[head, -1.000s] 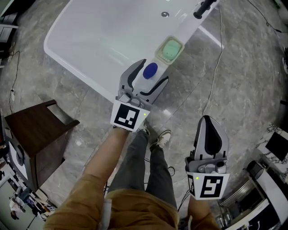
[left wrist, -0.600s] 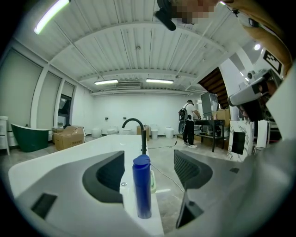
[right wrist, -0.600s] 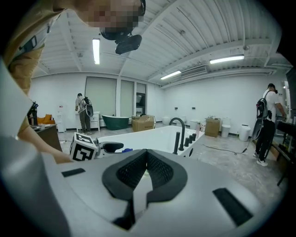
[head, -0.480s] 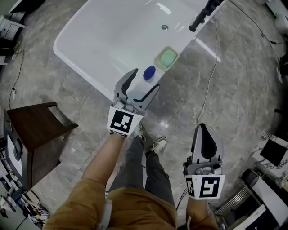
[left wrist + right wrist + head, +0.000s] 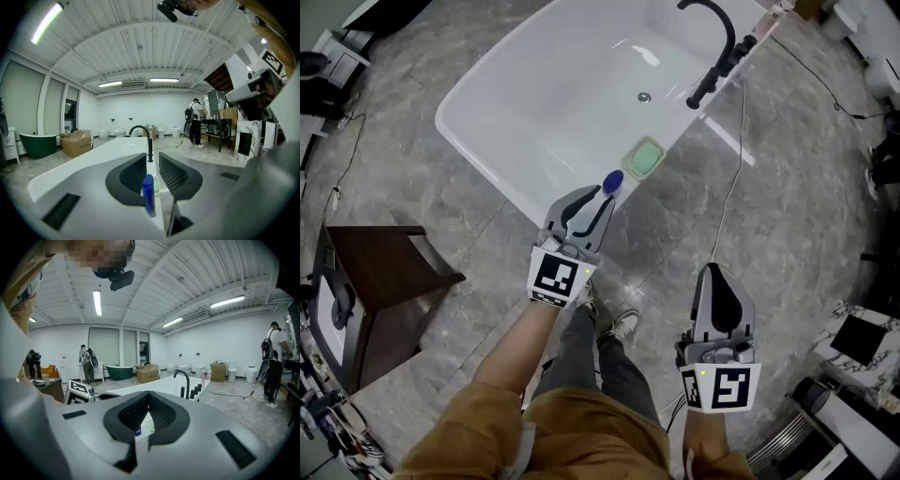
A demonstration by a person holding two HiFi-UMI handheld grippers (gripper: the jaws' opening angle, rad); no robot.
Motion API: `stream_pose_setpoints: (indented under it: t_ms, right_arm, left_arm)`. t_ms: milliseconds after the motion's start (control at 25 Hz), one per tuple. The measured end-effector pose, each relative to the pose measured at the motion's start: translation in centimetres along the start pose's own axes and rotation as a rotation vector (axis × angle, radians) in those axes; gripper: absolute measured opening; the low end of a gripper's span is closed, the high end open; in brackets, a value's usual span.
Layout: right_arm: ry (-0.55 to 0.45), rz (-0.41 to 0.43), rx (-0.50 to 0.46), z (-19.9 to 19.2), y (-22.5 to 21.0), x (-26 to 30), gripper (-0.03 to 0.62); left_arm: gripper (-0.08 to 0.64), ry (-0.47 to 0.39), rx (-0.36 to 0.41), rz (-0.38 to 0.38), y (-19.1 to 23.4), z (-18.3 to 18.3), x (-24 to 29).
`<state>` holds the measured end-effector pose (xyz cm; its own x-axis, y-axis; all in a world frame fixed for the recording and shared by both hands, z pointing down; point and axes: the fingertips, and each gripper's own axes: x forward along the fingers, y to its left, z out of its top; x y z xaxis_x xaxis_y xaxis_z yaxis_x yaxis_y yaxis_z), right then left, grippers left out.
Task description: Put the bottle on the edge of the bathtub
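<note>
A bottle with a blue cap (image 5: 612, 181) stands upright on the near rim of the white bathtub (image 5: 464, 135). My left gripper (image 5: 598, 201) sits just short of it, tips pointing at it, apart from it. Its jaws are closing with nothing between them. In the left gripper view the blue bottle (image 5: 149, 194) shows through the narrow gap of the left gripper (image 5: 152, 156), beyond the tips. My right gripper (image 5: 719, 274) hangs low at the right over the floor, shut and empty. The right gripper (image 5: 148, 394) has its tips together in its own view.
A green soap dish (image 5: 644, 157) lies on the rim just beyond the bottle. A black faucet (image 5: 713, 54) stands at the tub's far end. A dark wooden stool (image 5: 380, 277) is at the left. A cable (image 5: 733, 183) runs across the marble floor. The person's legs and shoes (image 5: 619, 326) are below.
The left gripper has let go of the bottle and drawn back from it, and its jaws have narrowed. The bottle stays upright on the rim. The tub looks farther away.
</note>
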<state>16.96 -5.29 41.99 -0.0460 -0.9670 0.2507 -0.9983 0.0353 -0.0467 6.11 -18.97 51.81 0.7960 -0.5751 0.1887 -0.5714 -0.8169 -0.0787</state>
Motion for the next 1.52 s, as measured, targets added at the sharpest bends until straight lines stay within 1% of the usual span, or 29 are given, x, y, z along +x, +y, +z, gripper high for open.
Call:
stream_pose_setpoints:
  t_ms: [120,160,440,760,920,1080,1240,1360,1520]
  right_arm:
    - [-0.002,0.012,0.000,1.1,0.4,-0.7,0.005]
    - [-0.001,0.014,0.002,1.3,0.4,-0.9,0.005]
    - [-0.013,0.007,0.027,2.9,-0.2,-2.2,0.005]
    - [-0.044,0.013,0.032,4.6,-1.0,-2.9,0.005]
    - [-0.073,0.024,0.028,6.3,-0.6,-3.4,0.005]
    - [-0.106,0.042,0.011,8.6,0.2,-4.1,0.005]
    - [-0.136,0.049,-0.002,10.8,0.8,-4.6,0.005]
    - [-0.133,0.060,-0.018,11.5,1.6,-4.9,0.005]
    - [-0.116,0.079,-0.073,11.7,2.8,-5.4,0.005]
  left_arm:
    - [0.021,0.009,0.003,-0.016,-0.5,1.3,-0.7]
    - [0.008,0.011,-0.001,-0.017,-0.6,1.7,-0.9]
    - [0.008,0.004,0.007,-0.019,-0.6,5.5,-1.9]
    - [0.006,-0.055,0.025,-0.004,-1.0,10.7,-4.4]
    - [0.006,-0.078,0.006,0.014,-0.8,12.8,-6.3]
    - [0.007,-0.115,-0.002,0.029,-0.5,16.3,-8.9]
    - [0.007,-0.148,0.017,0.032,-0.4,19.6,-11.3]
    - [0.008,-0.157,0.011,0.036,0.0,20.6,-12.7]
    - [0.007,-0.165,0.016,0.058,0.8,21.8,-14.7]
